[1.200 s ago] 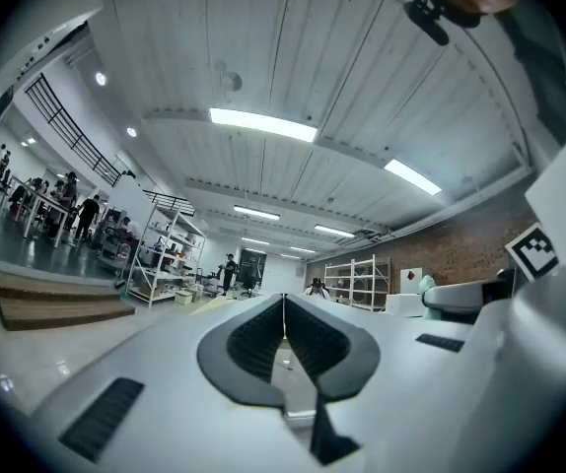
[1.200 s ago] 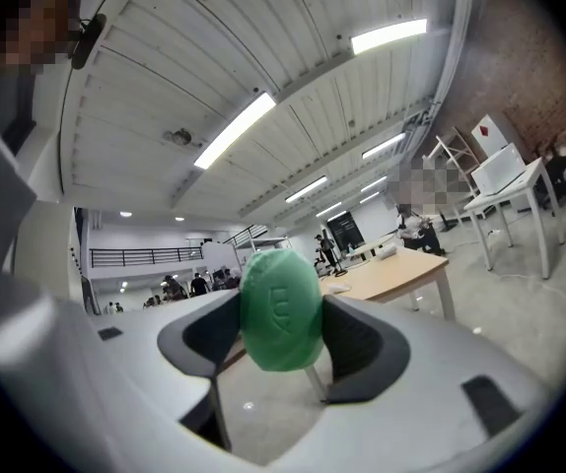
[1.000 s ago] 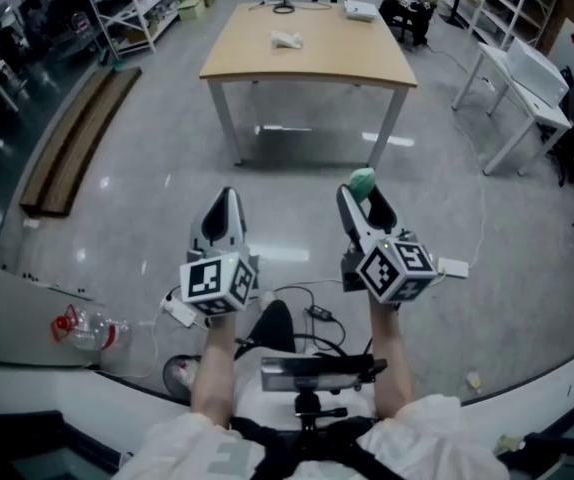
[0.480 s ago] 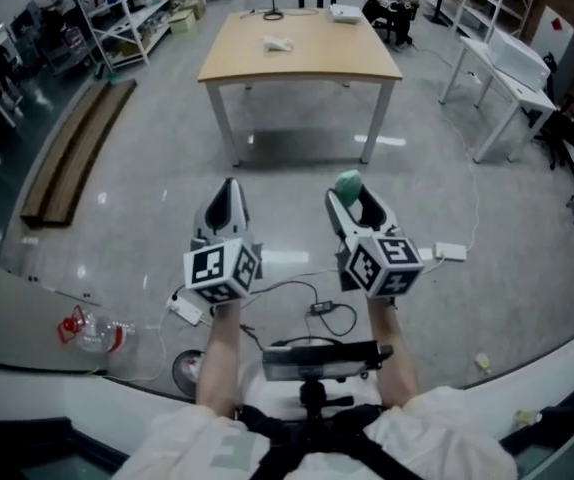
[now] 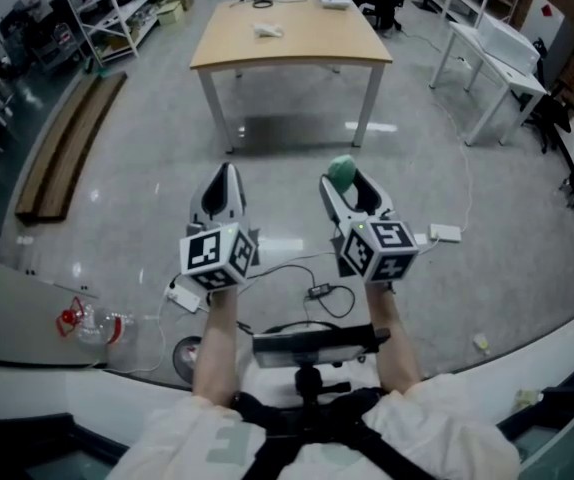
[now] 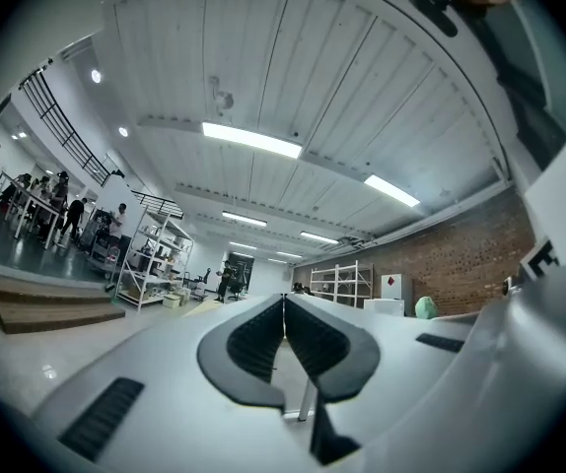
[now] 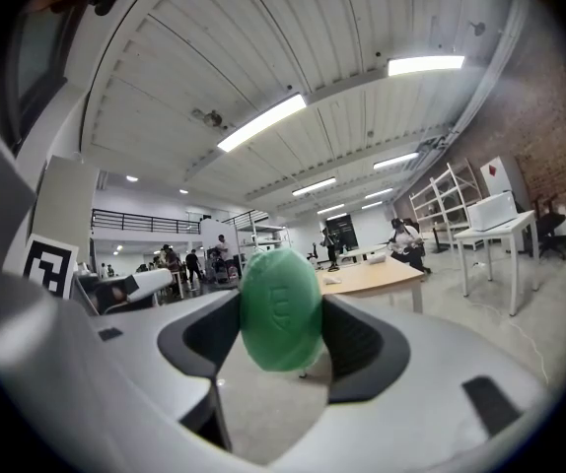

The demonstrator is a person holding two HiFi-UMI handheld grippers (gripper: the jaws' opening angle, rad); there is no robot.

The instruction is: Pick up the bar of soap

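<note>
Bar of soap (image 7: 281, 308), green and oval, sits upright between the two dark pads of the right hand-held gripper (image 5: 345, 177), pinched at its sides and lifted clear of the floor (image 5: 137, 168). A mark is pressed into its flat face, too shallow and blurred to read. In the head view the soap shows as a green lump at the tip of that gripper.

Both forearms (image 5: 217, 338) reach straight out from the body, side by side and level. The jaws of each gripper point away from the person toward the near edge of a wooden-topped desk (image 5: 292, 40), which stands well apart from them. The left hand-held gripper (image 5: 227, 173) is closed on nothing; its own view shows the two ribbed pads meeting at the tips. Each gripper carries a marker cube (image 5: 219, 258) at its near end with black-and-white square patterns, and these bear no letters.
</note>
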